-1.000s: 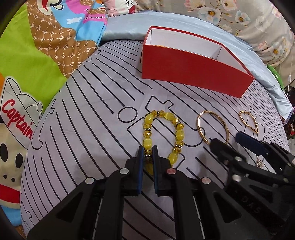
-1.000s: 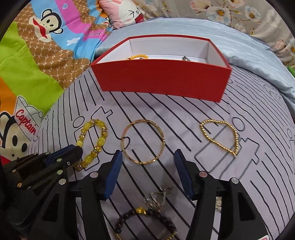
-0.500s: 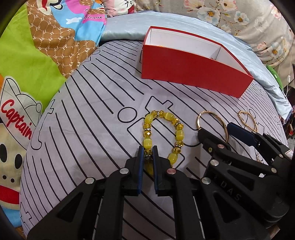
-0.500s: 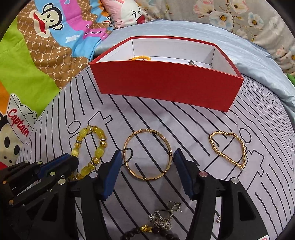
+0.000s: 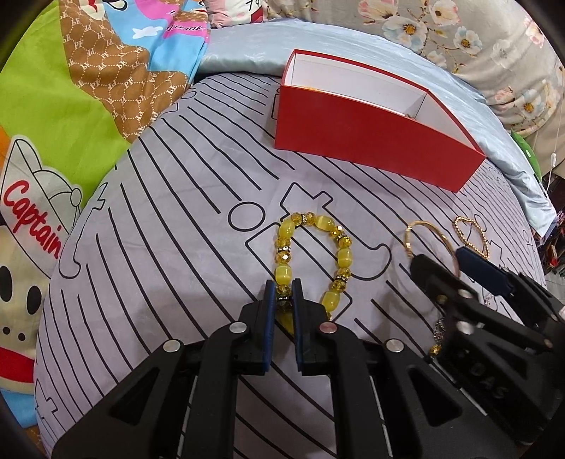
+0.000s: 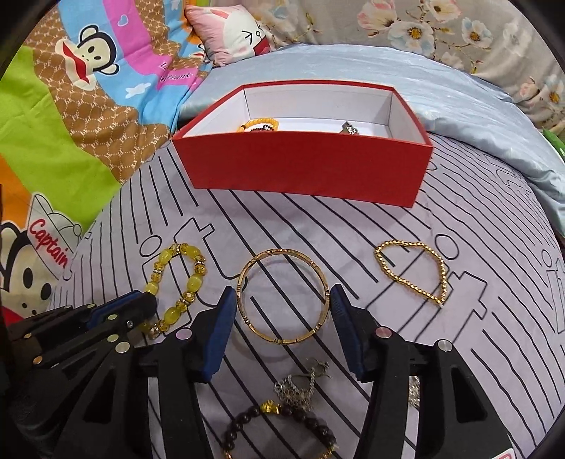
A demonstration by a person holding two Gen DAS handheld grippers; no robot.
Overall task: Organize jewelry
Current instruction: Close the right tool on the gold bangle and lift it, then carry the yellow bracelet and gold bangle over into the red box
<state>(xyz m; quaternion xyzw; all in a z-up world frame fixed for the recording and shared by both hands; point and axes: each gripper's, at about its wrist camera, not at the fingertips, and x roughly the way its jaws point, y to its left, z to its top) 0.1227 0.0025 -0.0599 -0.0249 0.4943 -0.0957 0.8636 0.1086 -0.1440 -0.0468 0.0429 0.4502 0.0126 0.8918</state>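
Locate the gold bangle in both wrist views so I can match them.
Left wrist: gold bangle at mid-right, partly hidden behind the right tool, right of the yellow bead bracelet.
Right wrist: bangle at centre, lying flat between the open tool's fingers, bead bracelet to its left.
Shared landmark: red box, beyond the bangle in both.

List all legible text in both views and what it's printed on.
"Captain": red letters on the cartoon monkey's cap, on the cartoon bedsheet.
"PF": repeated monogram on that sheet's brown lattice patch.
"DAS": faint embossed letters on the right tongs, partly readable only.
Script on the sheet's blue area: looks like "frank", start unclear.
Red box, jewelry: no text.
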